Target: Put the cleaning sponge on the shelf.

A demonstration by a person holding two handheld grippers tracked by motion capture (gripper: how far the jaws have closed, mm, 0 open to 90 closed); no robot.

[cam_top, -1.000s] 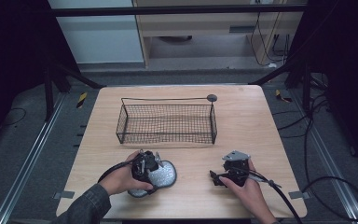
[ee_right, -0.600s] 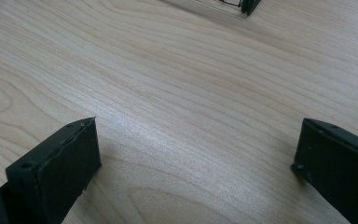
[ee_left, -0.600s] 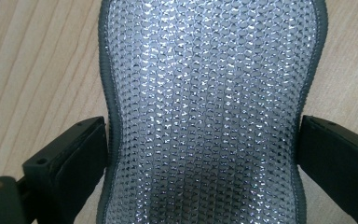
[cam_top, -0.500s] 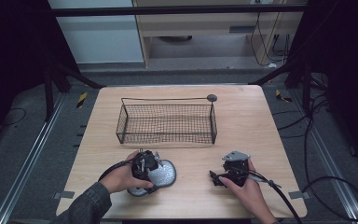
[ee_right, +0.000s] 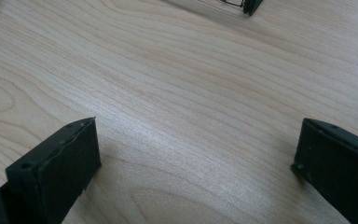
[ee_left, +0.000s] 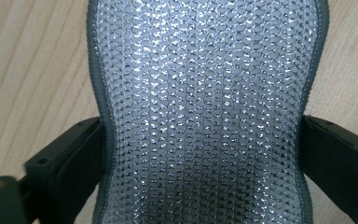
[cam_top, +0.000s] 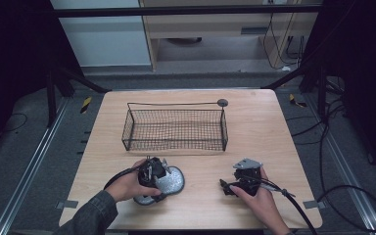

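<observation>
A silver-grey mesh pad (cam_top: 172,182) with a dark hem lies on the wooden table (cam_top: 254,127) near its front edge. My left gripper (cam_top: 152,174) stands over the pad's left part, held by a hand. In the left gripper view the pad (ee_left: 200,70) runs up between the two black jaws of my left gripper (ee_left: 200,135), which press on its edges where it narrows. My right gripper (cam_top: 237,183) rests at the front right, and in the right gripper view this gripper (ee_right: 196,154) is open over bare wood.
A black wire basket (cam_top: 176,142) stands at the table's middle, behind both grippers, with nothing in it. A small dark disc (cam_top: 222,103) sits at its far right corner. Cables trail from both grippers toward the front edge.
My left gripper swung right over the pad half a second ago and has come back left, and the pad has shifted slightly with it. The right gripper has stayed put.
</observation>
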